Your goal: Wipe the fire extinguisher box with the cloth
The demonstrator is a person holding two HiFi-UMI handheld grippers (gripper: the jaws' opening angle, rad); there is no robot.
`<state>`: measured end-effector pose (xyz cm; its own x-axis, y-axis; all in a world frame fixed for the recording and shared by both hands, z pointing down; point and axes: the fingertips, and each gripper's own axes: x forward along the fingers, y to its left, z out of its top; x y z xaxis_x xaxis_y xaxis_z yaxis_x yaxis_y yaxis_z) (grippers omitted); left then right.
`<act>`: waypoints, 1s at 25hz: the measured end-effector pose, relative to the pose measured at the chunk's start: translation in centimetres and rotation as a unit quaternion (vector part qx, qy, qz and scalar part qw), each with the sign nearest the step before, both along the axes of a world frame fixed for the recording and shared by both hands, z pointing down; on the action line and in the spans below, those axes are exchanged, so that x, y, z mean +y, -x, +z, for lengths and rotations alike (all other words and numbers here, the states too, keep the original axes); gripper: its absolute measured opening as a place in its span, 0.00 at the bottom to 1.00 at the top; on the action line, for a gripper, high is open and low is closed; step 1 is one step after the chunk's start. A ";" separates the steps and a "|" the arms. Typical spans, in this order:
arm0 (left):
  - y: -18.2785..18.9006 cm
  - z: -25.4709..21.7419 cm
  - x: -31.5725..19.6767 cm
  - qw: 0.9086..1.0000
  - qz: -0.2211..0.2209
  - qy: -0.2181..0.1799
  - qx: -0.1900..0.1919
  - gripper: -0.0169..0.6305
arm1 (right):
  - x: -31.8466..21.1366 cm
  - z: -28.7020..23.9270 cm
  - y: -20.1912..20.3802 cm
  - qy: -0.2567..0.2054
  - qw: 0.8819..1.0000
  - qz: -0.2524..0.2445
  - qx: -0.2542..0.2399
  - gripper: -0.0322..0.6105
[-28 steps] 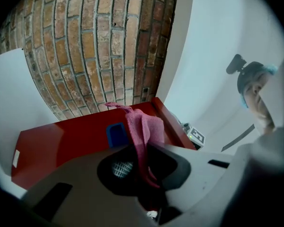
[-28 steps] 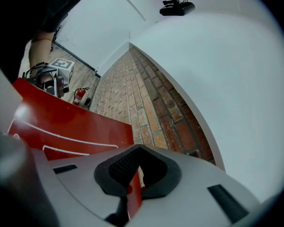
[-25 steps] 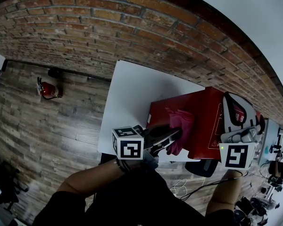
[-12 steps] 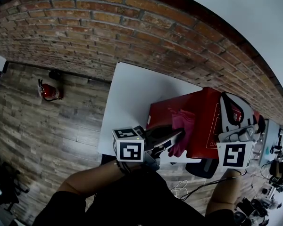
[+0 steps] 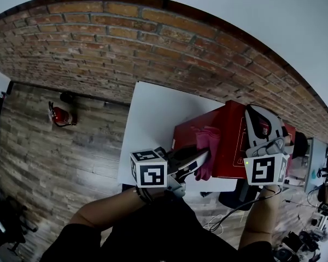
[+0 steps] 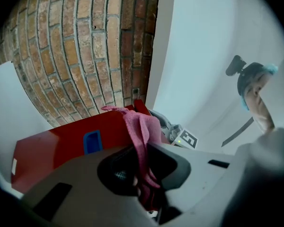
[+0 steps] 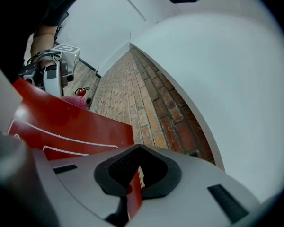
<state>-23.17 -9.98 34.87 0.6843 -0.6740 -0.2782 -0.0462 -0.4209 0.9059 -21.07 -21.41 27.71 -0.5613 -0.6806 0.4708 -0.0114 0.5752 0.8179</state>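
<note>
Standing against a brick wall (image 5: 126, 42) with plain white wall (image 5: 262, 10) above it, a white surface (image 5: 153, 124) carries the red fire extinguisher box (image 5: 229, 146) at its near right end. Wood-plank floor (image 5: 49, 157) spreads to the left. There a small red fire extinguisher (image 5: 61, 116) sits at the foot of the bricks. Cables (image 5: 214, 220) trail over the floor below the surface's near edge.

The box shows thin white outline lines (image 7: 61, 136) on one red face, a blue rectangular patch (image 6: 92, 141) on another, and a small white label (image 6: 14, 164) near one end. No print on any of them is legible.

In the head view the box's long axis runs left to right, roughly along the near edge of the surface. One broad red face is turned toward the left gripper (image 5: 199, 160).

That gripper's fingers are clamped on a pink cloth (image 5: 208, 143), which hangs against the broad face and reaches up to the box's upper edge.

The right gripper (image 5: 257, 113) is at the box's right end. Its fingers are closed on a thin red edge of the box, and the panel runs straight between the dark pads.
</note>
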 end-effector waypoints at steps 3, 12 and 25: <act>0.3 -0.3 0.3 1.000 -0.001 -0.001 -0.015 0.13 | 0.1 0.0 -0.1 0.002 1.000 -0.002 0.001 0.08; 3.2 -2.7 2.4 0.999 -0.017 -0.014 -0.041 0.13 | 1.5 -1.8 -0.3 -0.034 0.998 0.022 -0.046 0.08; 5.2 -6.5 5.8 0.997 0.005 -0.057 -0.047 0.13 | 9.4 -9.9 -5.3 -0.094 0.921 0.134 -0.352 0.08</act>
